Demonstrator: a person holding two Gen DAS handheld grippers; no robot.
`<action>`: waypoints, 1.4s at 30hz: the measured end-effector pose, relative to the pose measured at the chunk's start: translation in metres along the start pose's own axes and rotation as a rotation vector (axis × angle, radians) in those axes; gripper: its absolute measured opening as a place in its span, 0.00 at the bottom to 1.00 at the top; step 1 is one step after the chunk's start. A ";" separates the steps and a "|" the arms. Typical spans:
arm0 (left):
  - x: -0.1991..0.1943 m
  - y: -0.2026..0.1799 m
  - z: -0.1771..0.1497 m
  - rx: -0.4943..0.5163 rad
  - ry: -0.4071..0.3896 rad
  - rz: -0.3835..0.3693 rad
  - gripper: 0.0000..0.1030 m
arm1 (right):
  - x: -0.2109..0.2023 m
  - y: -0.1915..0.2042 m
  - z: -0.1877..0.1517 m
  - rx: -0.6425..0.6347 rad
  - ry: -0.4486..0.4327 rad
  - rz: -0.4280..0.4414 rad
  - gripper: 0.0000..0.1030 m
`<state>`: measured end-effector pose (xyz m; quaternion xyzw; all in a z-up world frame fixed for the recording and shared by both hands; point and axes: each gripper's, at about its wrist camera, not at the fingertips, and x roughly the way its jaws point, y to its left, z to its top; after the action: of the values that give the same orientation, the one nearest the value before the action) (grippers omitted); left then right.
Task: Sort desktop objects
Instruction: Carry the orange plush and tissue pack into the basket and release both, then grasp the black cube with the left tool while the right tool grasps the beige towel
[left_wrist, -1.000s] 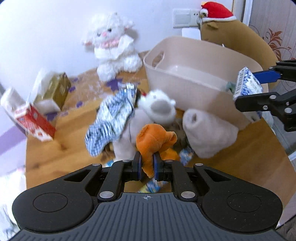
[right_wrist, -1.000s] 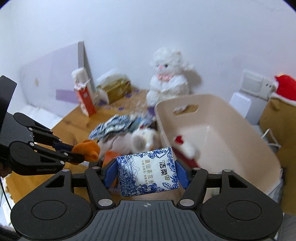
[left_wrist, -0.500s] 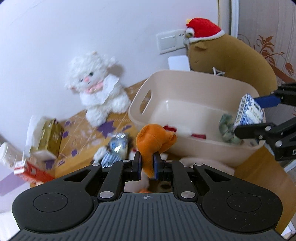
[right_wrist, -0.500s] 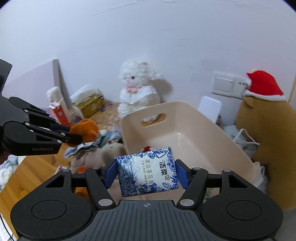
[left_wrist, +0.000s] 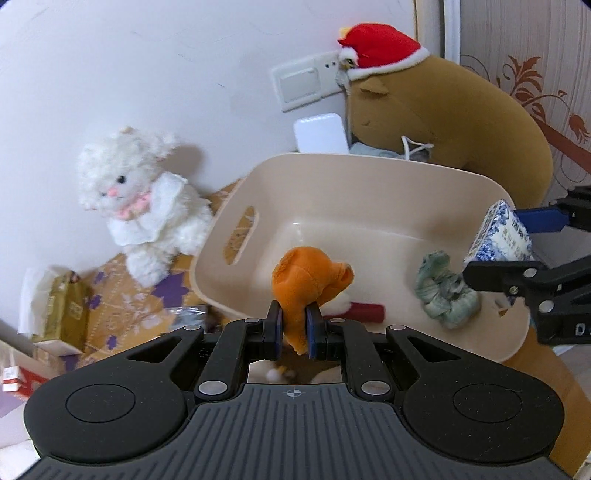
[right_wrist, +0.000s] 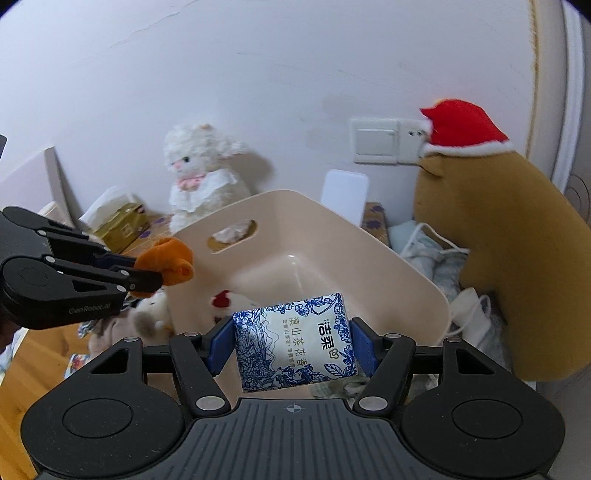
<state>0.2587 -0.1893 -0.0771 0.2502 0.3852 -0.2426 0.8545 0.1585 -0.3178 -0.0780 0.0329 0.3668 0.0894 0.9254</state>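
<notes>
Counts: 2 grippers, 1 beige bin (left_wrist: 332, 192), 1 orange plush toy (left_wrist: 308, 280), 1 blue-and-white tissue pack (right_wrist: 295, 341), 1 white plush cat (left_wrist: 144, 199) and 1 brown plush with a red hat (left_wrist: 443, 125) are seen.
Left gripper (left_wrist: 294, 330): its fingers are closed narrowly on the orange plush toy, which is pinched at its lower end.
Orange plush toy: it is held above the near rim of the bin, with its long axis upright and its bulk rising above the pads.
Right gripper (right_wrist: 293, 347): its fingers are set moderately wide and are pressed against both short sides of the tissue pack.
Tissue pack: it is held over the bin's near right corner; its long axis is laid across the fingers, with the printed face turned to the camera.
Writing: Chinese characters are printed on the pack, including "洁柔"; "GenRobot.AI" is read on the left gripper's side in the right wrist view.
Bin contents: 1 grey-green cloth bundle (left_wrist: 445, 295) and 1 red-and-white item (left_wrist: 360, 310) are lying on the floor of the bin.
Surroundings: 1 gold tissue box (left_wrist: 62, 310) is placed left of the cat, near the wall.
</notes>
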 end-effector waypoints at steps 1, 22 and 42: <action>0.004 -0.003 0.002 0.005 0.007 -0.006 0.12 | 0.001 -0.003 -0.001 0.012 0.000 -0.004 0.62; 0.057 -0.032 0.017 0.030 0.115 -0.052 0.18 | 0.039 -0.004 -0.009 0.023 0.032 -0.079 0.63; -0.015 0.044 -0.009 -0.125 -0.044 -0.029 0.75 | -0.013 0.038 -0.002 -0.035 -0.041 -0.209 1.00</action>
<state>0.2721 -0.1472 -0.0598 0.1853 0.3843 -0.2360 0.8731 0.1422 -0.2827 -0.0662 -0.0197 0.3475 -0.0021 0.9375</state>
